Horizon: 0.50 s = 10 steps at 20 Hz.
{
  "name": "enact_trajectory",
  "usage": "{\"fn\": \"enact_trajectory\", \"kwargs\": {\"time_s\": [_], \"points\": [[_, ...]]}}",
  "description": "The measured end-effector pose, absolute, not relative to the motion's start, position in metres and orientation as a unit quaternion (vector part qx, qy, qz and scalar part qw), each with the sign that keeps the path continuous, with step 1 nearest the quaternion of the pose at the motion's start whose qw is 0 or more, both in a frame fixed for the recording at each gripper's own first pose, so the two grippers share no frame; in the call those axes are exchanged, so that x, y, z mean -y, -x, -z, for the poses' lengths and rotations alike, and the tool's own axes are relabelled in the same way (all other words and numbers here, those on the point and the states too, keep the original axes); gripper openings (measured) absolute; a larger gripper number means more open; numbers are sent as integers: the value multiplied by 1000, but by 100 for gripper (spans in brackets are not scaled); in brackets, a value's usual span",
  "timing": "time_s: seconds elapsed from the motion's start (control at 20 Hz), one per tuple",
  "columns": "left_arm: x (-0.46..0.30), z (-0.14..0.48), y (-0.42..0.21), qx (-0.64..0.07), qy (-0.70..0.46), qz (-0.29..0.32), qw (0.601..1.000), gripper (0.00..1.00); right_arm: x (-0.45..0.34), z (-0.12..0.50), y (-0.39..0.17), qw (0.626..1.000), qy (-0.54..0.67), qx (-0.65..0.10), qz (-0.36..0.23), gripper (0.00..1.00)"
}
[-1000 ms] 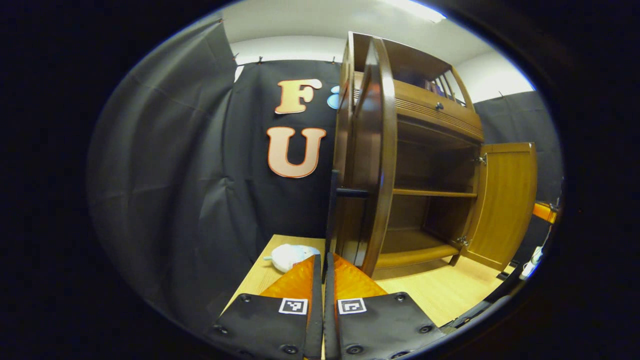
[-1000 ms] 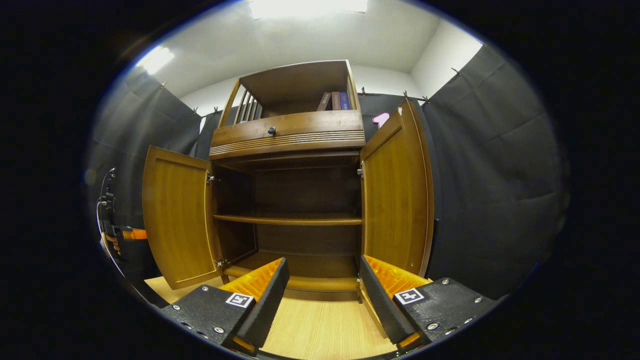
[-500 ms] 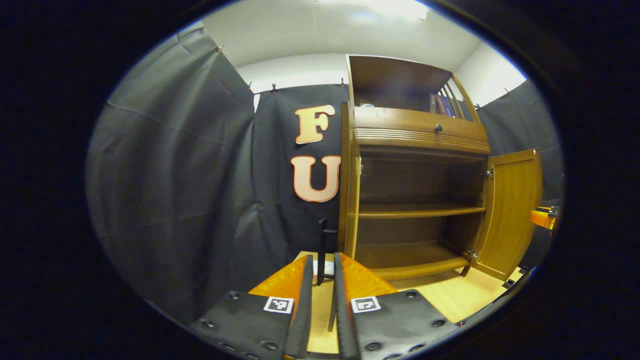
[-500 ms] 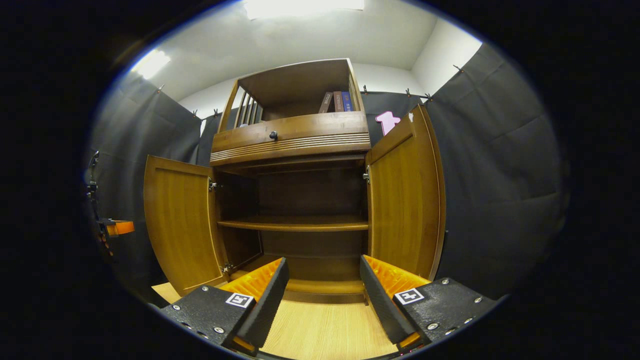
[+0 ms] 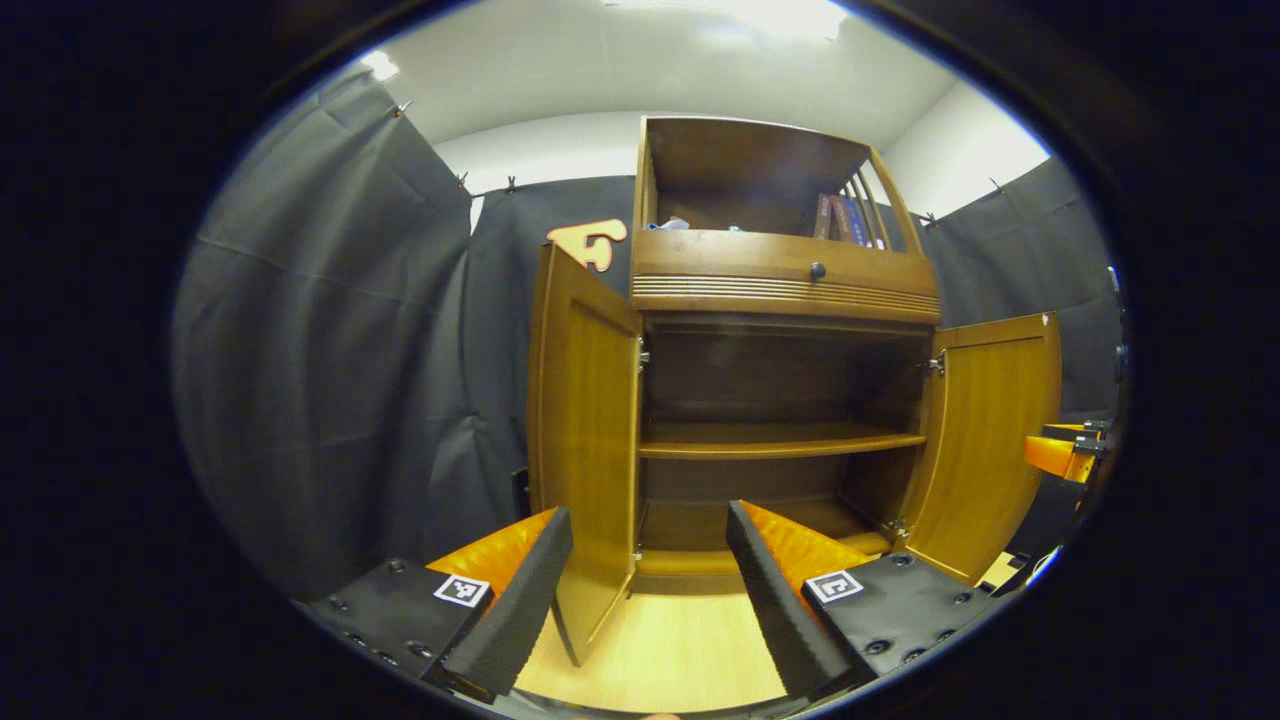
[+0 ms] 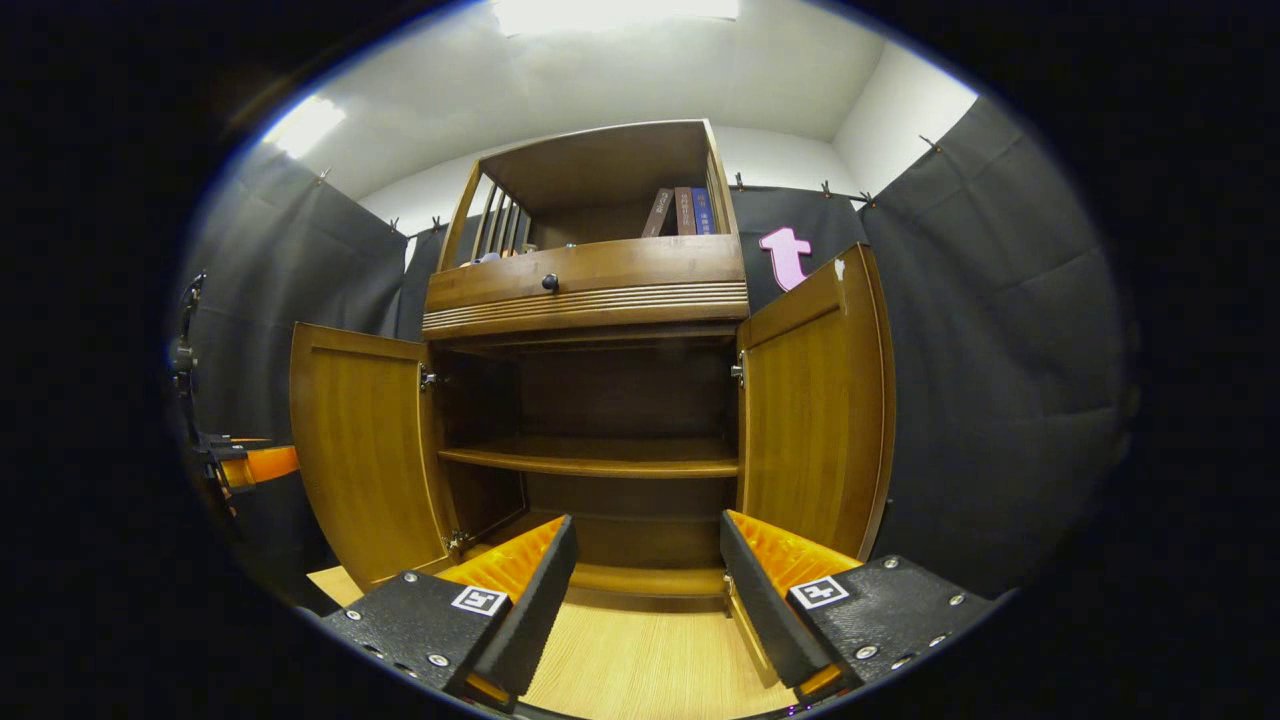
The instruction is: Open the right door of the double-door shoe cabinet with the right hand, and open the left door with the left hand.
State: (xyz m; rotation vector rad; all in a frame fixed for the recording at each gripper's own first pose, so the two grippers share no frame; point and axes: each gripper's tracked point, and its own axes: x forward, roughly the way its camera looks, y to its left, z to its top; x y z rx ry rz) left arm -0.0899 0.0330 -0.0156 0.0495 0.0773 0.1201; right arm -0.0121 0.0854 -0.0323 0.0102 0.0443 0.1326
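Both doors of the brown wooden shoe cabinet (image 6: 600,400) stand swung outward. We hold our left gripper (image 5: 645,590) with fingers apart, empty, the upright left door (image 5: 585,450) just beyond it on edge, pointing toward us. Our right gripper (image 6: 645,590) is likewise spread and empty; the right door (image 6: 815,410) stands tall, far-right of it. We judge both doors opened.

Black cloth (image 6: 980,380) hangs on either side of the tall wooden cabinet (image 6: 590,280), pinned along its top edge under a white wall (image 5: 540,150). Above the cabinet, a white ceiling (image 6: 620,70) carries bright light panels (image 6: 610,12). A pale wood desk (image 6: 640,670) lies below it.
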Motion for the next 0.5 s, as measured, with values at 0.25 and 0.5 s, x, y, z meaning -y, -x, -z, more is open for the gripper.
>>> {"fn": "enact_trajectory", "kwargs": {"time_s": [0.25,0.5], "points": [[-41,13,84,-41,-24,-80,996,100,-84,24,8,998,-9,-16,-61,83],[-52,21,79,-45,-25,-91,995,99,-86,23,-3,998,1,-13,-58,90]]}}
